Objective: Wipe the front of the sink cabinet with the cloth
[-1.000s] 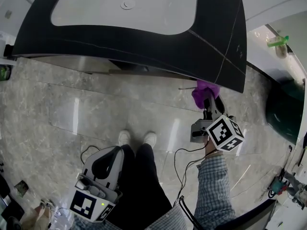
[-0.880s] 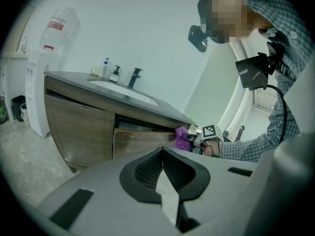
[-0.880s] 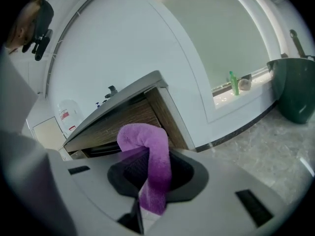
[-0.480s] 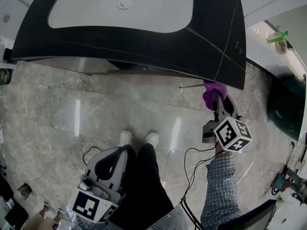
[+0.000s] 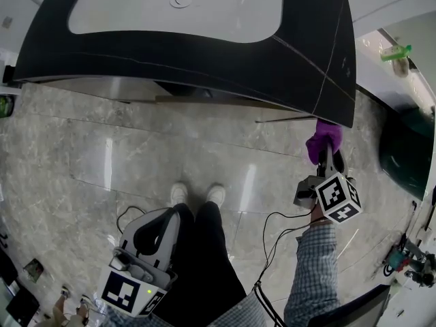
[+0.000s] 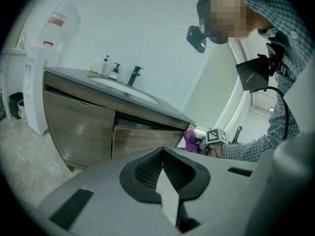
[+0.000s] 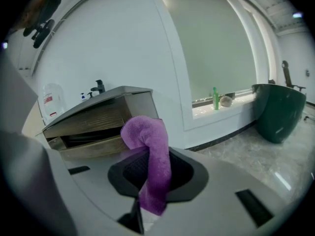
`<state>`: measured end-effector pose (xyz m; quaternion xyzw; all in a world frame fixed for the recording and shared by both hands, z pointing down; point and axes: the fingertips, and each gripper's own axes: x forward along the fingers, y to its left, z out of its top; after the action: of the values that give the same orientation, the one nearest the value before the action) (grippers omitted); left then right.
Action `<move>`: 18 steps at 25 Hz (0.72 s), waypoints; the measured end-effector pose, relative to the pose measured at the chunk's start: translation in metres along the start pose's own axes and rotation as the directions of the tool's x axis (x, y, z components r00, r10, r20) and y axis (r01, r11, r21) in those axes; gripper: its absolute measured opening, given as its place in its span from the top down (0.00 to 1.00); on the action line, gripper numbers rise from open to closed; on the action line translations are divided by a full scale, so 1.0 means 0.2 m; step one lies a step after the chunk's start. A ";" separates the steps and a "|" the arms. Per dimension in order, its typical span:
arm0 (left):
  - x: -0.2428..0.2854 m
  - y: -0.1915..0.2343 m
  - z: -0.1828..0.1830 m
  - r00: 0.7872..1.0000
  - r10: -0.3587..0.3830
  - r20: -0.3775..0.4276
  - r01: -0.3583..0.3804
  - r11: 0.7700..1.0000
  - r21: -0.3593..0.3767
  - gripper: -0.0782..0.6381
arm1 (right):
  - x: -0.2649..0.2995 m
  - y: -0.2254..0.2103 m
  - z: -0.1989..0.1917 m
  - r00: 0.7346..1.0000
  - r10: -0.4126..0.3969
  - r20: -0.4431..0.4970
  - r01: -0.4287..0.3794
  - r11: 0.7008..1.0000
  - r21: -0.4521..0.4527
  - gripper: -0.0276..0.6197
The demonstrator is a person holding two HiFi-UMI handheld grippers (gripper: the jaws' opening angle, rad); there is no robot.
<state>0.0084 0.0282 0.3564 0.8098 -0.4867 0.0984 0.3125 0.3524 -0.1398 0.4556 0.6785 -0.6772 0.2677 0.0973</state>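
**Purple cloth at the cabinet's right end, contact hard to judge**

From overhead, the dark countertop (image 5: 300, 60) overhangs the sink cabinet (image 6: 78, 122) so far that the wooden front is almost entirely hidden; only a thin strip under the edge shows. The pale basin (image 5: 177, 12) is cut off by the top of the head view. The left gripper view shows the front better: brown wood grain, with a drawer (image 6: 147, 139) standing slightly ajar under the counter.

The right gripper (image 5: 328, 159) is held out at the cabinet's right end, just below the counter's front corner. Its jaws are clamped on the cloth (image 7: 147, 151), whose lower end disappears between the black pads. I can't tell whether the cloth actually touches the wood. From the left gripper view it sits right at the end of the drawer front, but it is small and far off there.

The cloth is a bright purple terry, bunched into a thick roll that rises from the jaws and curls over to the left at its top.

The left gripper (image 5: 151, 231) hangs low beside the person's dark trouser leg, well away from the cabinet. Its jaws are drawn together with nothing between them.

A dark green tub (image 5: 402, 155) on the right is cropped by the edge of the head view.
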 end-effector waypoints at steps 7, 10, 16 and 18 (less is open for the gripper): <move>-0.02 0.08 -0.03 1.000 0.018 -0.001 -0.018 1.000 -0.013 0.88 | 0.00 -0.08 -0.01 0.981 -0.163 0.104 0.163 0.987 0.013 0.84; -0.03 0.11 -0.04 1.000 0.029 -0.003 -0.029 0.999 -0.019 0.88 | 0.03 -0.03 -0.03 0.977 -0.171 0.129 0.171 0.985 0.012 0.84; -0.03 0.14 -0.07 0.999 0.040 -0.007 -0.040 0.999 -0.034 0.88 | 0.13 0.16 -0.09 0.985 -0.105 0.135 0.112 0.992 -0.050 0.84; -0.04 0.15 -0.07 0.999 0.039 -0.003 -0.039 0.998 -0.038 0.88 | 0.16 0.23 -0.10 0.987 -0.084 0.137 0.093 0.994 -0.064 0.84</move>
<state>-0.0178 0.0321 0.3759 0.7938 -0.5040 0.0961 0.3266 0.3019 -0.1593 0.4781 0.7204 -0.6604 0.1929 0.0873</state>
